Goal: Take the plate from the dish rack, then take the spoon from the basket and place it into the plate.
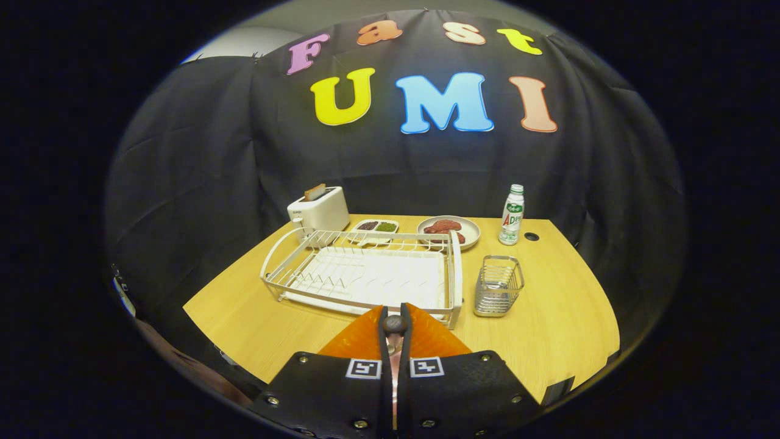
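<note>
My gripper (395,326) is shut on a thin spoon (395,323), whose dark rounded end pokes up between the fingertips and whose pale stem runs down between the fingers. Directly under the fingers an orange plate (432,338) lies on the wooden table, mostly hidden by the gripper. Just beyond the fingertips stands the white wire dish rack (454,268) with no dishes in its slots. The small metal wire basket (498,285) stands to the right of the rack and looks empty.
Behind the rack stand a white toaster (320,210) with a slice in it, a divided white dish (376,227) and a plate of red food (450,229). A small bottle (512,214) stands behind the basket. Bare tabletop (548,317) lies to the right.
</note>
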A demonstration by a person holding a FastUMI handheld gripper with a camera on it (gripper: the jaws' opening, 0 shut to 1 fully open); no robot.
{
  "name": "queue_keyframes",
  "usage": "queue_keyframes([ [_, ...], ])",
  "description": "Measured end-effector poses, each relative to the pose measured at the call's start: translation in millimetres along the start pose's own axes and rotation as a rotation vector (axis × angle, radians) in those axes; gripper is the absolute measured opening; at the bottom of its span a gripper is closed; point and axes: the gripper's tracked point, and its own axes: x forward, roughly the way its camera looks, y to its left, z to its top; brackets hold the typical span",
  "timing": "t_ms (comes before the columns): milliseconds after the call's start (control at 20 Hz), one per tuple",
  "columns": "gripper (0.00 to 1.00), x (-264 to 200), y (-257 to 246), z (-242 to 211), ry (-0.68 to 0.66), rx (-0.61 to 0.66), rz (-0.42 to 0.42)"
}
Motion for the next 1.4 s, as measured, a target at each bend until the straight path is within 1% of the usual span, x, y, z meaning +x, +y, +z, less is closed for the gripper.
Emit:
queue_keyframes([
  [250,0.03,26.9,25.2,-9.1,0.061,-0.020,0.020],
  [400,0.03,38.9,37.9,-11.9,0.085,-0.035,0.047],
  [550,0.03,48.4,39.6,-28.8,0.157,-0.060,0.044],
  [650,0.03,49.4,44.6,-23.1,0.144,-0.049,0.062],
  [750,0.04,52.6,39.8,-27.1,0.157,-0.055,0.068],
  [1000,0.15,45.5,28.7,-33.4,0.177,-0.053,0.068],
  [1150,0.17,42.7,23.7,-36.3,0.184,-0.054,0.079],
  [1350,0.18,38.1,14.6,-41.3,0.187,-0.055,0.087],
  [1400,0.21,35.2,10.9,-41.1,0.184,-0.060,0.087],
])
